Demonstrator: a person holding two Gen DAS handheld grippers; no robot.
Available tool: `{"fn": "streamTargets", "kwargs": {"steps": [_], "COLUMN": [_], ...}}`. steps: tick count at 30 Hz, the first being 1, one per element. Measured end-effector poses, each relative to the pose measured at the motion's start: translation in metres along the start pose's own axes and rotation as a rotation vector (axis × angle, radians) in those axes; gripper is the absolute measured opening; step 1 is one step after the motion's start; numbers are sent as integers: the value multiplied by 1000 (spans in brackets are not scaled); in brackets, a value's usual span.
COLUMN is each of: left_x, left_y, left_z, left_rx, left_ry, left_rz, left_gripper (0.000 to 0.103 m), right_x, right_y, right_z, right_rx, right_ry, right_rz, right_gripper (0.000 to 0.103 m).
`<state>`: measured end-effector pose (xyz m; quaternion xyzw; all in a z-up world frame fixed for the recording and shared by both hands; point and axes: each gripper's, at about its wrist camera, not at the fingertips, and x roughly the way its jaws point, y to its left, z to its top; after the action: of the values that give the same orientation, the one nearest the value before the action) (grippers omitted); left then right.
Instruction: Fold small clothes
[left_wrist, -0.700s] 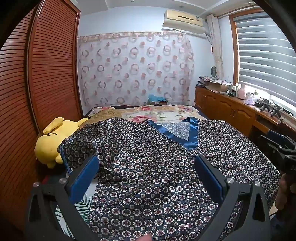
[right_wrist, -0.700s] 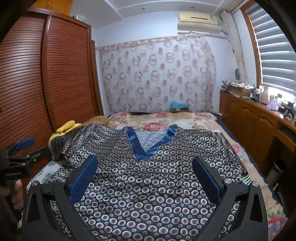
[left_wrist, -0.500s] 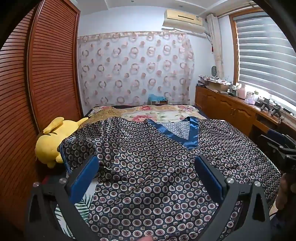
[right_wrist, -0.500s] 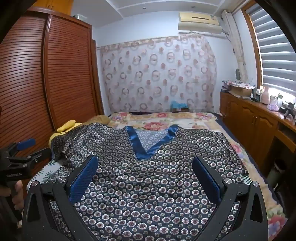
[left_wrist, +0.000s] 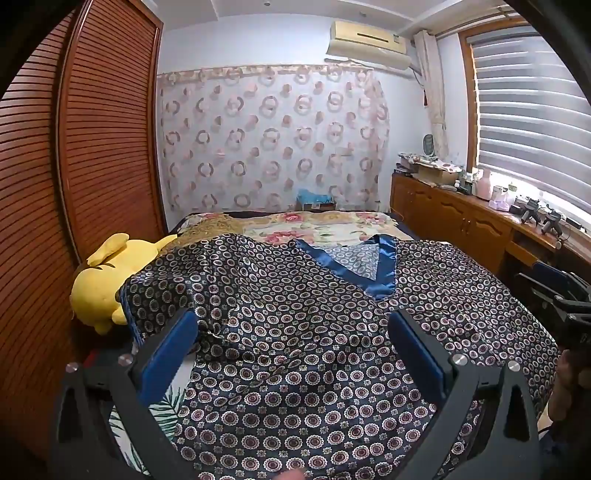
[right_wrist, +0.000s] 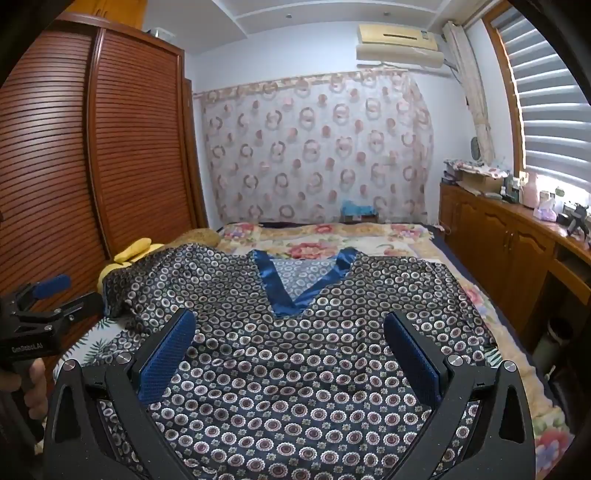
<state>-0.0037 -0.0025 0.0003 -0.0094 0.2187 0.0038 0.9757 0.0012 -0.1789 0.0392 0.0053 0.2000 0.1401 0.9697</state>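
1. Patterned satin top (left_wrist: 314, 332) spread front-up across the bed (left_wrist: 325, 229), blue V-neck trim (right_wrist: 295, 288) toward the far end, left sleeve rumpled against a yellow plush toy (left_wrist: 99, 284).
2. Left gripper (left_wrist: 295, 354) hovering above the near part of the garment, jaws fully apart, nothing between the pads. Right gripper (right_wrist: 291, 354) likewise spread wide and empty over the hem side.
3. Likely slip risk: glossy, slick-looking fabric, prone to sliding out of a shallow pinch; probably needs a deep bite on a seam or hem.
4. Possible double grab: thin cloth lying directly on the floral bedspread (right_wrist: 332, 243), so a low pinch could catch the bedding too and drag both.
5. Left sleeve bunched near the bed edge; a fold started without smoothing probably bakes in the wrinkles, or nudges the plush toy.
6. Uneven lift between the two grippers likely skews the fold line off the neckline centre.
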Motion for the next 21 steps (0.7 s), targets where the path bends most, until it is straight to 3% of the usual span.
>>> {"fn": "streamTargets", "kwargs": {"steps": [21], "left_x": [-5], "left_y": [2], "left_z": [6], "left_rx": [-1], "left_ry": [-12], "left_rz": [3], "left_gripper": [103], "right_x": [0], "right_y": [-1], "right_z": [-1], "right_rx": [-2], "right_ry": [-2], "right_rz": [-1], "right_gripper": [103]}}
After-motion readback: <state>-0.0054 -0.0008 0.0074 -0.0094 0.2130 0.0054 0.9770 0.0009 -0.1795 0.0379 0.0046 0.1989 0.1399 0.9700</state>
